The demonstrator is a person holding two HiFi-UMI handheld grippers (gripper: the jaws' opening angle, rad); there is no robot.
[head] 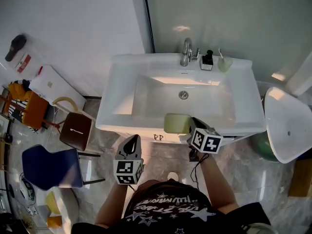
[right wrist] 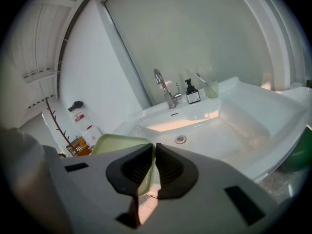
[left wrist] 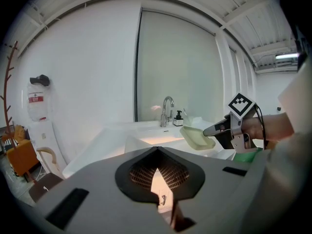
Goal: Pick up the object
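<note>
**Item: pale green dish (head: 177,123).** Shallow, rounded corners. It sits at the front edge of the worktop (head: 122,82), right of middle and just over the rim.

**Right tongs (head: 191,123).** Clenched on the near rim of the dish, with the thin wall of the dish pinched between the two pads.

**Left tongs (head: 131,140).** Closed tip to tip with nothing between them. They are held low, in front of the worktop's front edge towards its left corner, well apart from the dish.

**Progress.** The grasp is made. The dish appears to be carried clear of the worktop, tilted, with nothing under it, so the pick-up looks done or nearly so. At most a lift away from the front edge remains. The left tongs take no part.

**Other contents.**
- A faucet (head: 186,51) stands at the middle of the back edge.
- A dark soap bottle (head: 207,60) and a cup (head: 224,62) stand just right of the faucet.
- A drain (head: 183,95) is set in the basin.

**Views compared.**
- The head view alone shows both tongs together, and where the dish stands along the front edge.
- The left gripper view alone shows the dish (left wrist: 197,137) from the side, raised and slanting, with the right tongs (left wrist: 210,129) gripping one end. It also shows that the left tongs (left wrist: 157,150) are empty.
- The right gripper view alone shows the pinch itself. The right tongs (right wrist: 153,147) bite the dish (right wrist: 112,143) at its rim, with most of the dish lying to the left of the jaws.
</note>
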